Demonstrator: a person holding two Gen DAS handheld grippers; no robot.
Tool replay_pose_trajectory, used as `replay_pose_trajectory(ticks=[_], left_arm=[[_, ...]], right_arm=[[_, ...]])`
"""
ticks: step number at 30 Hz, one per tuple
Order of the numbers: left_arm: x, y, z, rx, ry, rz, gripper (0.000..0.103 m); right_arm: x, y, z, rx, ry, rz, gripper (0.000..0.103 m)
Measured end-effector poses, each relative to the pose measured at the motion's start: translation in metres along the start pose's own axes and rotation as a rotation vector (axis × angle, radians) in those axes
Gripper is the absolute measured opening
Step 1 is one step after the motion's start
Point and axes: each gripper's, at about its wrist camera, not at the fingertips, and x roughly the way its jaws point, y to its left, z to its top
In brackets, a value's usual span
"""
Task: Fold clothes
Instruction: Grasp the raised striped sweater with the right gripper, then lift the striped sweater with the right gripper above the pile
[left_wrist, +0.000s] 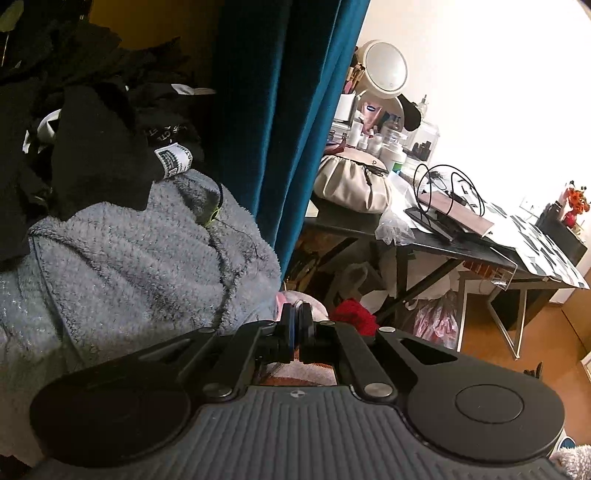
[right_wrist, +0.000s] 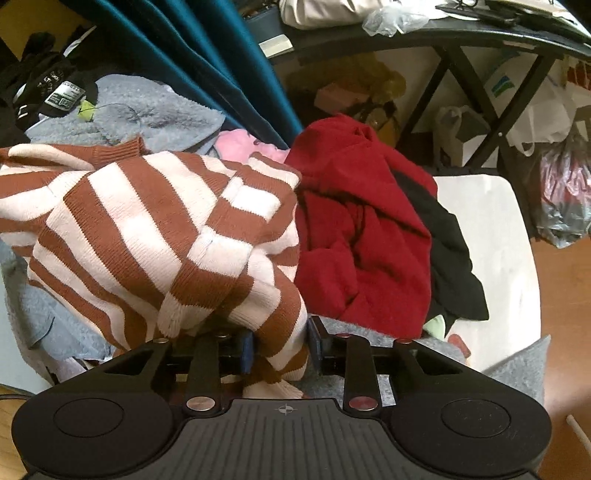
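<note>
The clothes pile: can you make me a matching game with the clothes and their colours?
Things:
1. striped sweater
2. fleece blanket
3. crumpled garment beside the sweater
4. curtain

Colours:
A. red
B. teal blue
C. brown and cream
D. grey

Pairs: 1-C, 2-D, 3-A, 4-B

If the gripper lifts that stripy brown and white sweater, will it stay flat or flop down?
It will probably flop: the striped sweater is soft knit, already lying crumpled in folds. Only a small part sits between the fingers of the right gripper, so the rest would likely hang and stretch. It may also drag the red garment that it touches.
</note>
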Motion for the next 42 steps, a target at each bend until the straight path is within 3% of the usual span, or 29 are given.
replay_pose_trajectory(ticks=[12, 20, 29, 33, 35, 37, 38, 40, 42], left_arm=[[-0.008, 0.003, 0.005, 0.0, -0.035, -0.009, 0.002], [-0.036, 0.013, 0.047, -0.007, -0.18, -0.01, 0.002], [-0.081, 0.006, 0.088, 0.011, -0.377, -0.042, 0.002], [-0.101, 0.003, 0.106, 0.02, -0.465, -0.056, 0.002], [-0.096, 0.012, 0.098, -0.009, -0.441, -0.019, 0.002], [-0.091, 0.022, 0.089, -0.038, -0.414, 0.019, 0.002], [-0.089, 0.027, 0.085, -0.053, -0.401, 0.038, 0.002], [-0.083, 0.036, 0.076, -0.082, -0.374, 0.076, 0.002], [-0.08, 0.048, 0.068, -0.118, -0.356, 0.117, 0.002]], right_arm=[[-0.015, 0.002, 0.004, 0.052, -0.036, 0.045, 0.018], [-0.058, 0.01, 0.035, 0.104, -0.177, 0.211, 0.015], [-0.13, 0.025, 0.11, 0.078, -0.445, 0.324, 0.015], [-0.137, 0.036, 0.119, 0.02, -0.479, 0.335, 0.015], [-0.127, 0.039, 0.115, -0.005, -0.45, 0.323, 0.016], [-0.112, 0.041, 0.108, -0.019, -0.4, 0.311, 0.027], [-0.104, 0.042, 0.105, -0.037, -0.371, 0.279, 0.034], [-0.087, 0.045, 0.094, -0.073, -0.304, 0.206, 0.058], [-0.073, 0.043, 0.083, -0.075, -0.237, 0.131, 0.068]])
